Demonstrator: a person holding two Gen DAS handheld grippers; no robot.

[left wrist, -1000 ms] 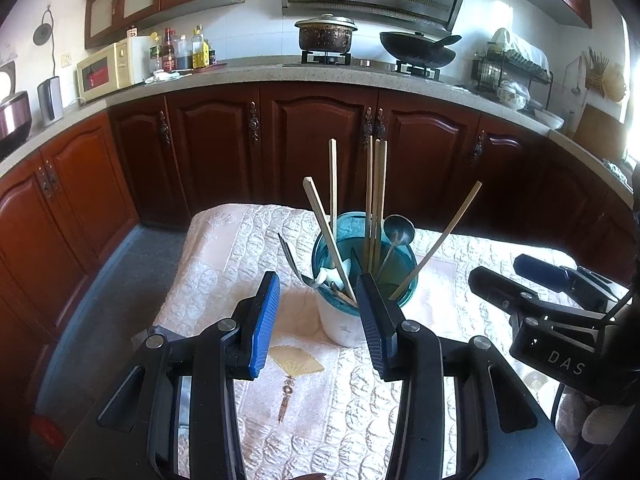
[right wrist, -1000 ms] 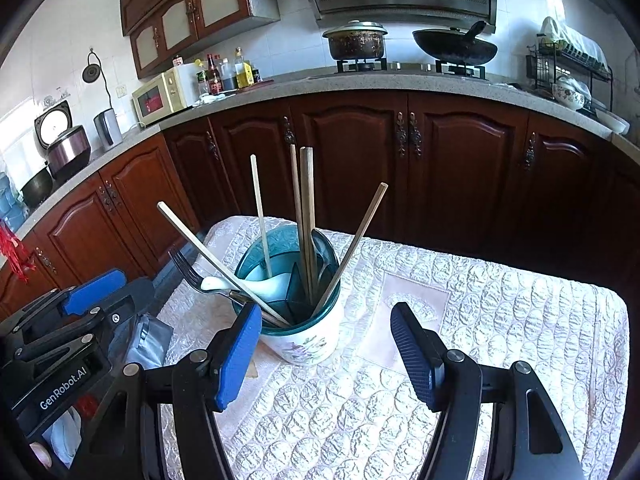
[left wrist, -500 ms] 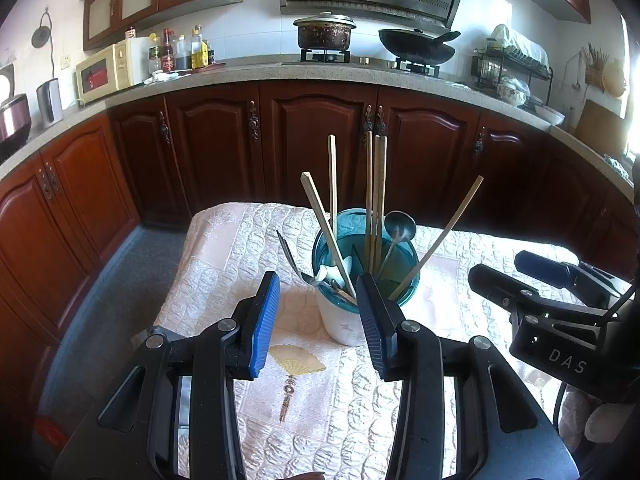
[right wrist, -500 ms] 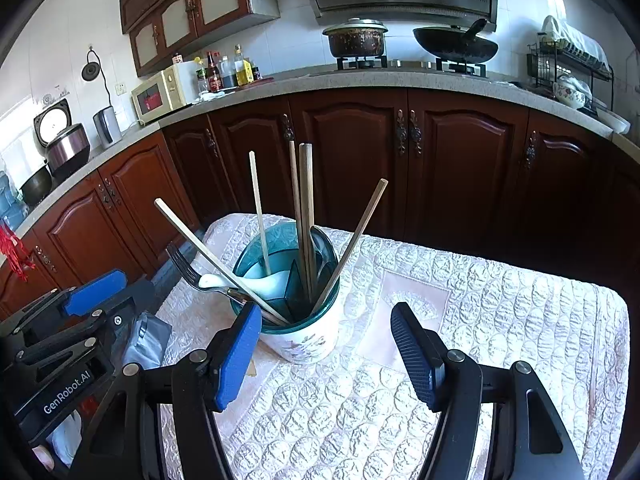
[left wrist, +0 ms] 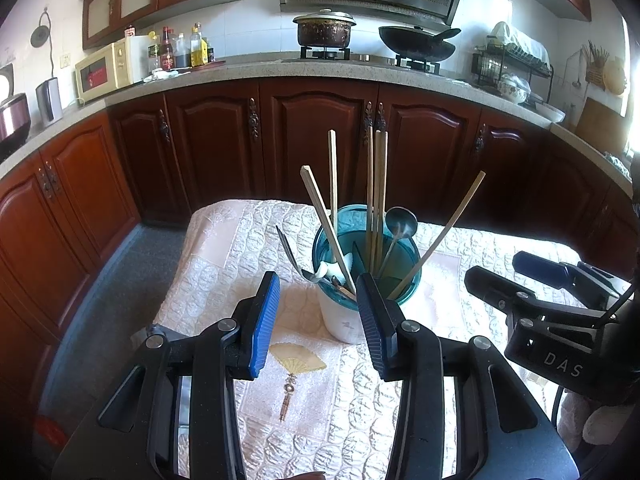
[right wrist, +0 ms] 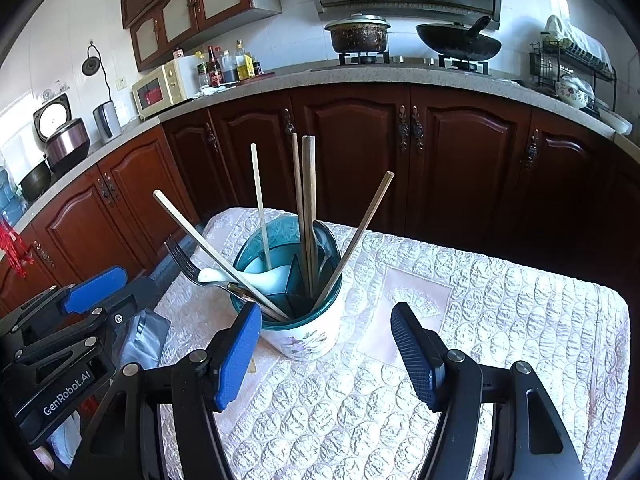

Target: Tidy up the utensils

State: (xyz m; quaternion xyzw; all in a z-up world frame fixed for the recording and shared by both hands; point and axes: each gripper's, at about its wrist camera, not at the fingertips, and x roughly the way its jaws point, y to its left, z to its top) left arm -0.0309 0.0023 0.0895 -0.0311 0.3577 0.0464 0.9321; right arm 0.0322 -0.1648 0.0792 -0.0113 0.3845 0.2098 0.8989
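Note:
A white utensil holder with a teal rim (left wrist: 340, 320) (right wrist: 308, 340) stands upright on the quilted table cloth (left wrist: 304, 412) (right wrist: 480, 320). It holds several wooden chopsticks (left wrist: 376, 200) (right wrist: 308, 208), a metal spoon (left wrist: 398, 224), a fork (right wrist: 180, 256) and a white ceramic spoon (right wrist: 256, 274). My left gripper (left wrist: 316, 320) is open and empty, just short of the holder. My right gripper (right wrist: 326, 354) is open and empty, near the holder's base. Each gripper shows in the other's view, the right (left wrist: 532, 296) and the left (right wrist: 76, 320).
Dark wooden cabinets (left wrist: 320, 140) run behind and to the left of the table under a stone counter with a pot (left wrist: 324, 32), a wok (left wrist: 416, 44) and a microwave (left wrist: 108, 68). The table's left edge drops to a grey floor (left wrist: 120, 292).
Both views have crept slightly; the holder sits a little higher in the left wrist view. Both grippers stay open and empty.

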